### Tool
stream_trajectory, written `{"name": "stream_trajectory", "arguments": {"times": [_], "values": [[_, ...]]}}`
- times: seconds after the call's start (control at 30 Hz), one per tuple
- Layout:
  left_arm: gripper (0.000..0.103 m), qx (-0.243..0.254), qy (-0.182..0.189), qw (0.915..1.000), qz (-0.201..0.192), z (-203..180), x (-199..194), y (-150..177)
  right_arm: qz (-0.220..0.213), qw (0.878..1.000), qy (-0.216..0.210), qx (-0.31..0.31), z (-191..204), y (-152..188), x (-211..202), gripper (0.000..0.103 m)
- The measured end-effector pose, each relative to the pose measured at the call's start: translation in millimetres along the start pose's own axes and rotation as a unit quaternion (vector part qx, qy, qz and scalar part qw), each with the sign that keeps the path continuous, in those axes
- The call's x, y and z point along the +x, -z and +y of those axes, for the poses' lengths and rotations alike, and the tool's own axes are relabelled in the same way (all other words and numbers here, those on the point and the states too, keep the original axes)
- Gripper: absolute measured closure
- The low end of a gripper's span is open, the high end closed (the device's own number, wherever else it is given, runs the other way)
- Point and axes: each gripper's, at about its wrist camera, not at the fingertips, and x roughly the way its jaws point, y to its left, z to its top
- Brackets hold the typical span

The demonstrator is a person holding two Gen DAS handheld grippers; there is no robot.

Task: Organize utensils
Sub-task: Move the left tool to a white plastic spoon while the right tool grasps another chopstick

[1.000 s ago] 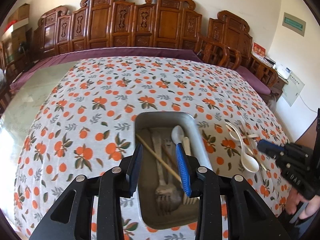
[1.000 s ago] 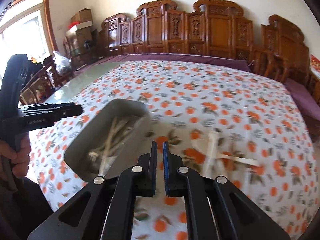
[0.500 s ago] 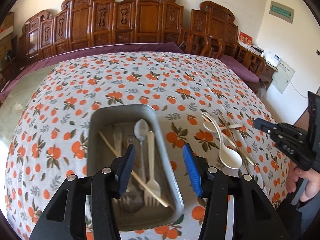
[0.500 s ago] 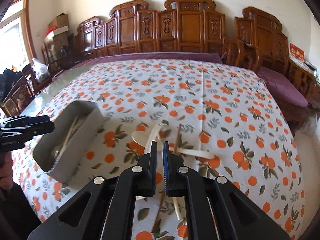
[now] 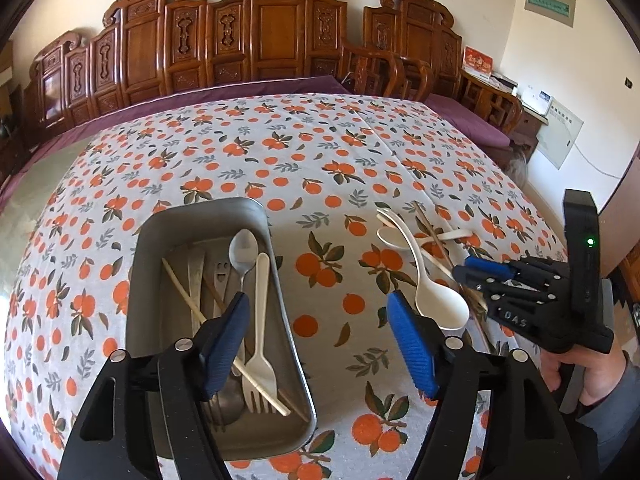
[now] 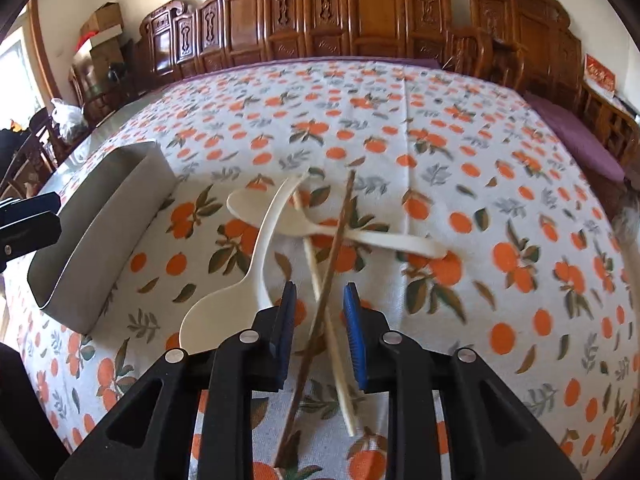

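A metal tray (image 5: 192,216) holds a metal spoon (image 5: 243,248), a white plastic fork (image 5: 262,320) and chopsticks. My left gripper (image 5: 320,320) hovers over the tray's right rim with its jaws opening and nothing between them. To the right, two white spoons (image 5: 436,304) (image 6: 280,220) lie crossed with a brown chopstick (image 6: 336,240) and a pale chopstick (image 6: 312,256) on the cloth. My right gripper (image 6: 320,296) is low over these with its jaws opening. Both chopsticks run between the pads, which do not press on them. The left wrist view shows the right gripper (image 5: 480,272) too.
An orange-patterned tablecloth (image 6: 440,140) covers the table. Carved wooden chairs (image 5: 272,40) line the far side. The tray's wall (image 6: 108,220) stands left of the spoons, with the left gripper (image 6: 28,220) beyond it. A person's hand (image 5: 580,372) holds the right gripper.
My left gripper has widened and shifted right, past the tray's middle. My right gripper came down over the spoons and chopsticks, and its shut jaws have parted.
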Motion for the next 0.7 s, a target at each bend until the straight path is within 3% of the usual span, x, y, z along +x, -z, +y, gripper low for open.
{"name": "stream_trajectory", "arguments": {"times": [0.27, 0.7], "values": [[0.034, 0.01, 0.001, 0.9999, 0.008, -12, 3, 6, 0.021, 1.0, 0.005, -0.004, 3, 5, 7, 0.097], [0.033, 0.029, 0.01, 0.9994, 0.014, -31, 6, 13, -0.018, 1.0, -0.008, 0.022, -16, 1, -20, 0.097]]}}
